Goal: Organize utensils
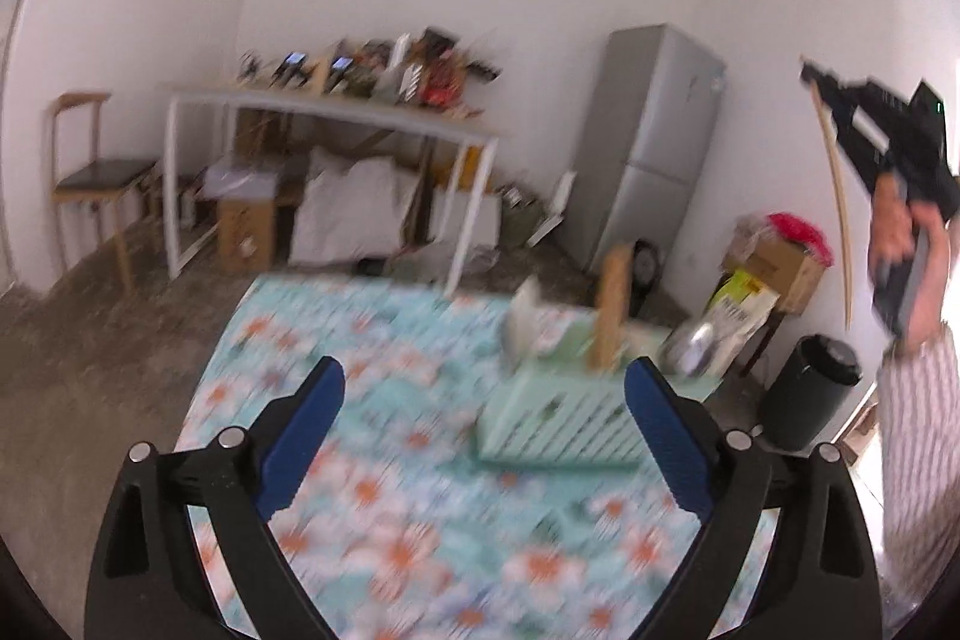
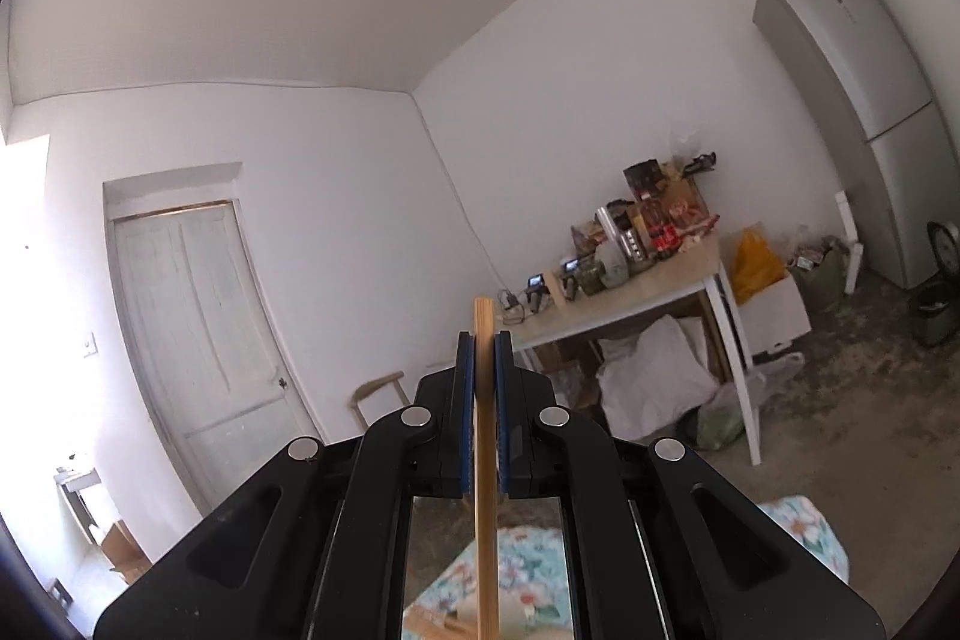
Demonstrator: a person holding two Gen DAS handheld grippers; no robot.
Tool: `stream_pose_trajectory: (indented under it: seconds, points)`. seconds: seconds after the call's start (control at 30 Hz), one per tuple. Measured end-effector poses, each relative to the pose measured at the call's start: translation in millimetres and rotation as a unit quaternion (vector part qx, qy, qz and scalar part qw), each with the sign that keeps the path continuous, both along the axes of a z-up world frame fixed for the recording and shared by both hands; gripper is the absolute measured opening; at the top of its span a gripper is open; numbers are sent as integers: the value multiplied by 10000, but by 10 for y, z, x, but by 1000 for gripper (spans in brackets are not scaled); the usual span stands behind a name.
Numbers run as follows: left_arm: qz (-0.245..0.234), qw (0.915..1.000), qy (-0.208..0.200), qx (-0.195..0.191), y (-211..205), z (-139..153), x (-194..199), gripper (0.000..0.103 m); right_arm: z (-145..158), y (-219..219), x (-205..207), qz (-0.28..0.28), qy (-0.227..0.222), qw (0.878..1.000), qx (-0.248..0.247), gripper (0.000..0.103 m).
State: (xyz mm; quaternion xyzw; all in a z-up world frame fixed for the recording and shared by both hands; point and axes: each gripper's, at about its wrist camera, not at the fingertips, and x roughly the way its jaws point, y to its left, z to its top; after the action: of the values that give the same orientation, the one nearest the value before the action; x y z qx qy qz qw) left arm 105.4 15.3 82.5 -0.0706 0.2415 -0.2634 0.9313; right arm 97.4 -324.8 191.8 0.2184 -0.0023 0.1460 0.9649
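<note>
Your left gripper has its blue jaws spread wide with nothing between them, above the flowery tablecloth. Just ahead of it stands the pale green utensil holder, with a wooden utensil sticking up out of it. Your right gripper is squeezed tight on a thin wooden stick, held up high in your right hand.

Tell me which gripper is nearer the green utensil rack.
Left. The left gripper hangs open just before the green utensil rack; the right gripper is raised high off to its side.
</note>
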Motion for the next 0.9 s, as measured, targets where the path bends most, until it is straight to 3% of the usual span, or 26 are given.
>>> stream_pose_trajectory:
  seconds: [0.27, 0.63, 0.9]
  points:
    - [578, 9963, 635, -7, 444, -471, -9, 92, -285, 4, 414, -5, 143, 9998, 125, 5]
    - [565, 9954, 778, -24, 447, -601, 179, 92, -842, 53, 701, -225, 725, 9970, -172, 5]
    - [549, 9949, 843, -66, 414, -637, 233, 92, -951, 125, 664, -233, 859, 9945, -559, 5]
